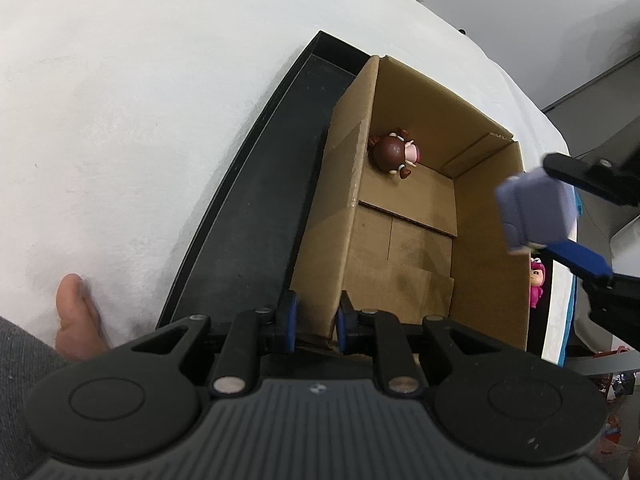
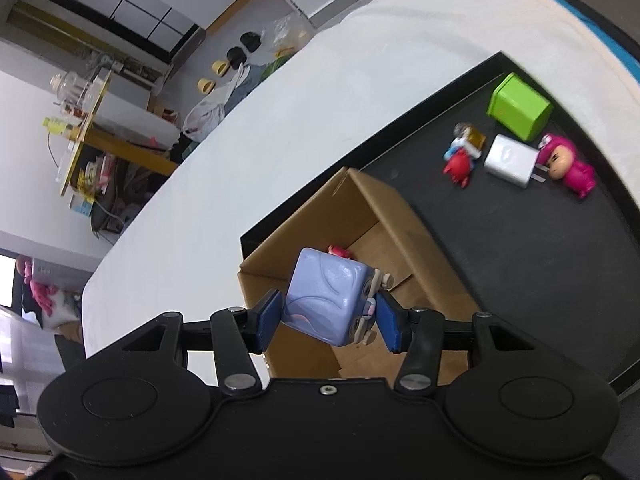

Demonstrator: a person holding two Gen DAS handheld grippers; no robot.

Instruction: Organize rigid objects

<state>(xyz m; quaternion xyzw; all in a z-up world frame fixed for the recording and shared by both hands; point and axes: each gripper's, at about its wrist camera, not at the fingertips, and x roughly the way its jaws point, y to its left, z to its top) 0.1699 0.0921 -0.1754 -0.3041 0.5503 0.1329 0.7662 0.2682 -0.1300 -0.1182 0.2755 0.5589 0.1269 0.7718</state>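
Note:
An open cardboard box (image 1: 484, 216) stands on a black tray (image 1: 256, 208). A brown-haired doll (image 1: 394, 154) lies inside it at the far end. My left gripper (image 1: 316, 320) is shut on the box's near wall. My right gripper (image 2: 326, 322) is shut on a lavender cube toy (image 2: 326, 296) and holds it above the box (image 2: 360, 208); the cube toy (image 1: 534, 212) also shows at the right of the left wrist view. On the tray (image 2: 520, 248) beyond the box lie a green block (image 2: 520, 106), a white charger (image 2: 510, 160), a pink doll (image 2: 568, 168) and a small red and blue figure (image 2: 460, 158).
The tray sits on a white cloth-covered table (image 1: 140, 120). A person's hand (image 1: 76, 316) rests on the cloth at lower left. A pink doll (image 1: 536, 280) shows past the box's right wall. Cluttered room furniture (image 2: 88, 120) lies beyond the table.

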